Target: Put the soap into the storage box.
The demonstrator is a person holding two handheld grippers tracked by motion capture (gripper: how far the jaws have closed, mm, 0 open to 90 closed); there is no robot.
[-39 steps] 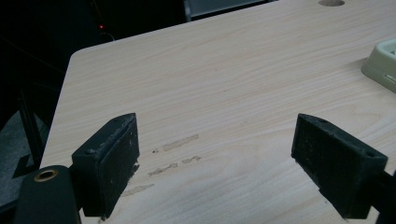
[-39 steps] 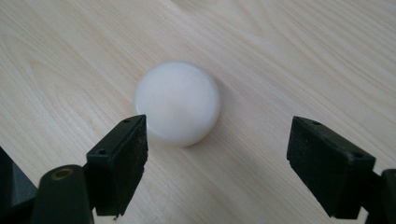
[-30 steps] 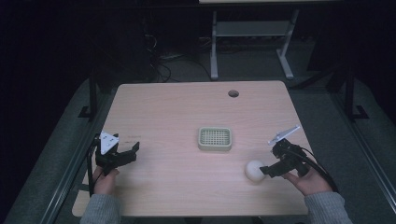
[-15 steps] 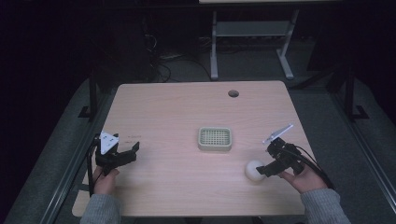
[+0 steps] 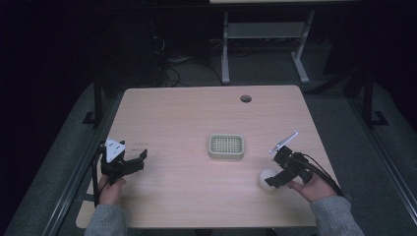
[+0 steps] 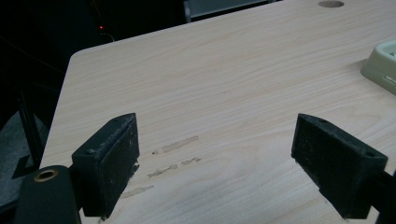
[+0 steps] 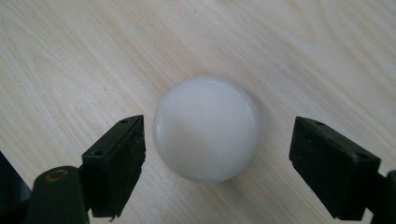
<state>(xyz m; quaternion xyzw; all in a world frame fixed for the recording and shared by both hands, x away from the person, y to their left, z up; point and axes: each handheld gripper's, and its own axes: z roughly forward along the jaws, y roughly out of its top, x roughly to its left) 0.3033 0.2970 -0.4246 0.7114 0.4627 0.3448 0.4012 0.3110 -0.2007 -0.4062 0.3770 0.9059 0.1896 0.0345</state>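
Observation:
A round white soap bar (image 7: 206, 128) lies flat on the wooden table (image 5: 187, 113), near its front right (image 5: 268, 178). My right gripper (image 7: 217, 161) is open, its jaws standing on either side of the soap without touching it; in the high view it (image 5: 273, 181) tilts down over the soap. A pale green slotted soap dish (image 5: 226, 146) sits at the table's middle, a corner of it (image 6: 383, 63) showing in the left gripper view. My left gripper (image 6: 215, 163) is open over bare wood near the front left edge (image 5: 133, 161).
A round cable hole (image 5: 245, 98) is at the table's far side. Faint scuff marks (image 6: 175, 156) lie on the wood between the left jaws. Beyond the table stand a grey desk frame (image 5: 260, 39) and cables on a dark floor.
My right gripper has moved left and tipped down over the soap, so the jaws now stand around it. The left gripper has held still.

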